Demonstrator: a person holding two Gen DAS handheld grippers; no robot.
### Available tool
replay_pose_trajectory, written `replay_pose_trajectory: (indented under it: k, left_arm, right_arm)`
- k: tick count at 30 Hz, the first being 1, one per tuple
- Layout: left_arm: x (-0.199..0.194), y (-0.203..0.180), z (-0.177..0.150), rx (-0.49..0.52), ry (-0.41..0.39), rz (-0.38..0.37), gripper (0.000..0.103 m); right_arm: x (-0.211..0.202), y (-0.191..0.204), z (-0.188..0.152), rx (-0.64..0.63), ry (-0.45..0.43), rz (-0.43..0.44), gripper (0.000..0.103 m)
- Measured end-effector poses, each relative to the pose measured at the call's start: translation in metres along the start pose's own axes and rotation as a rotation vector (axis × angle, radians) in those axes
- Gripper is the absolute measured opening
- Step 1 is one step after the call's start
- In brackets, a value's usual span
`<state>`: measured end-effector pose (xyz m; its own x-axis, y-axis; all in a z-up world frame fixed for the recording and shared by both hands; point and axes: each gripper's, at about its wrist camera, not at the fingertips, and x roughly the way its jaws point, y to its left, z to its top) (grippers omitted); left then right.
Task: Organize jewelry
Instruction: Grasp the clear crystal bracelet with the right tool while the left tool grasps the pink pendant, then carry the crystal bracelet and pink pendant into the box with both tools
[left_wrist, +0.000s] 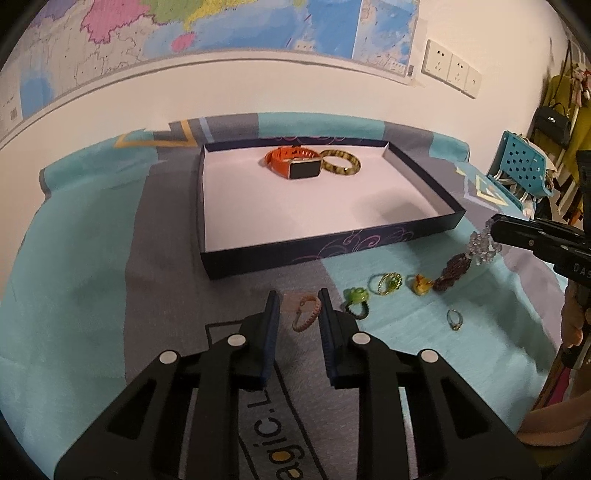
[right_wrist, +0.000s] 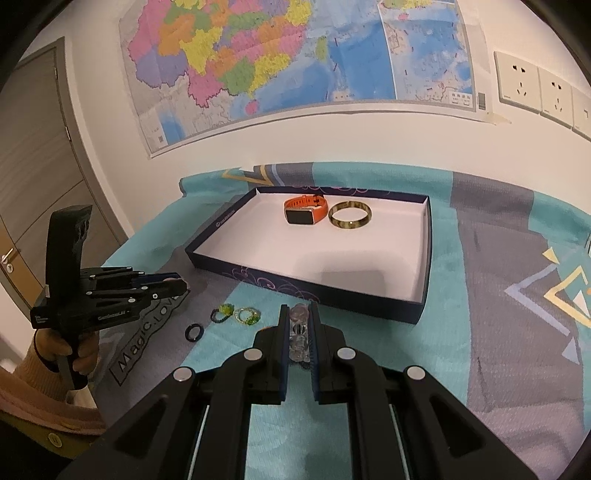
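A dark box tray (left_wrist: 332, 249) (right_wrist: 325, 293) with a white floor holds an orange watch (left_wrist: 295, 164) (right_wrist: 304, 210) and a mottled bangle (left_wrist: 340, 162) (right_wrist: 349, 215). My left gripper (left_wrist: 297, 301) (right_wrist: 181, 284) is open around a pink braided bracelet (left_wrist: 306, 312) lying on the cloth. My right gripper (right_wrist: 298, 314) (left_wrist: 493, 230) is shut on a clear crystal bead bracelet (right_wrist: 298, 332) (left_wrist: 480, 245), held just above the cloth near the tray's front edge. A dark red bead bracelet (left_wrist: 450, 275) lies beneath it.
On the cloth lie a green frog ring (left_wrist: 356, 301) (right_wrist: 221, 313), a gold-green ring (left_wrist: 388, 283) (right_wrist: 248, 316), an amber ring (left_wrist: 421, 284), a small silver ring (left_wrist: 454, 319) and a black ring (right_wrist: 194, 331). A blue rack (left_wrist: 521, 162) stands at right.
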<state>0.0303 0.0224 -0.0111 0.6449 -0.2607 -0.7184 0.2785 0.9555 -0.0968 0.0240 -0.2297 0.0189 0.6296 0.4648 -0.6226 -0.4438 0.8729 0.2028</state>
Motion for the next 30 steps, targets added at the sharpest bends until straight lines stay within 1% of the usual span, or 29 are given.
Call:
replay_pose_trajectory:
  k: [13,18,30]
  left_arm:
    - [-0.009,-0.005,0.022,0.020,-0.057,-0.014,0.021]
    - [-0.004,-0.005,0.035,0.021,-0.071,-0.020,0.021]
    - [0.009,-0.009,0.063,0.038,-0.098,-0.005,0.021]
  right_arm:
    - [0.000,0.001,0.022,-0.034,-0.036,0.001,0.008]
    - [0.005,0.000,0.035,-0.049,-0.048,0.004,0.008]
    - [0.027,-0.010,0.059,-0.054,-0.051,-0.005,0.008]
